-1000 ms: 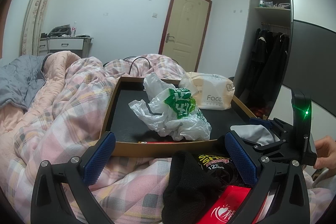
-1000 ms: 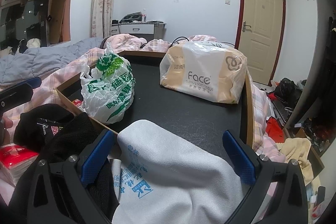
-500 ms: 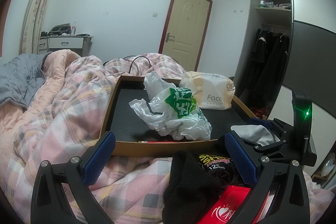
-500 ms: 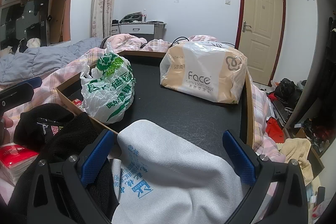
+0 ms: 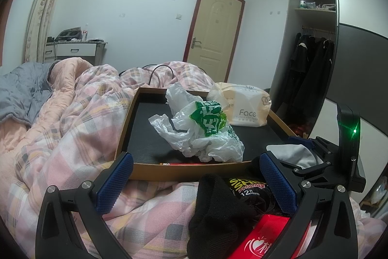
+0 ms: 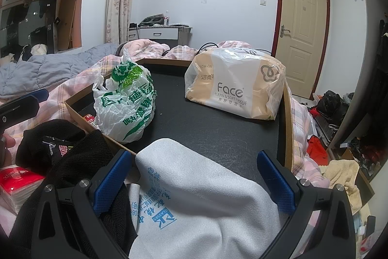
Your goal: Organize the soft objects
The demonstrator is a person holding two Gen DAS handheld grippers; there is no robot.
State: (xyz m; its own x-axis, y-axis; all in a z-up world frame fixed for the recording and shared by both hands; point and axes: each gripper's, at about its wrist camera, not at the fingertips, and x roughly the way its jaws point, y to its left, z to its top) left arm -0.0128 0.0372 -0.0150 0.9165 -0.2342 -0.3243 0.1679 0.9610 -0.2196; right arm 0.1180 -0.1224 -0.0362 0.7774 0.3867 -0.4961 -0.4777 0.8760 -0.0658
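Lying btwn wide right jaws, maybe untouched: grey cloth (image 6: 206, 186)

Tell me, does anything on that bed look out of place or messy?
Yes. The grey cloth droops half over the tray's near rim instead of lying inside. A black sock and red tissue pack sit outside on the quilt. A crumpled plastic bag slumps in the tray.

Count, both views:
- tray (image 5: 155, 171): 1
- white-and-green plastic bag (image 6: 126, 103): 1, in tray
- Face tissue pack (image 6: 232, 89): 1, in tray
- grey cloth with blue print (image 6: 208, 200): 1
- black knit items (image 5: 213, 217): at least 1; exact number unclear
- red tissue packet (image 6: 17, 183): 1
- black packet marked "12 counts" (image 5: 249, 188): 1
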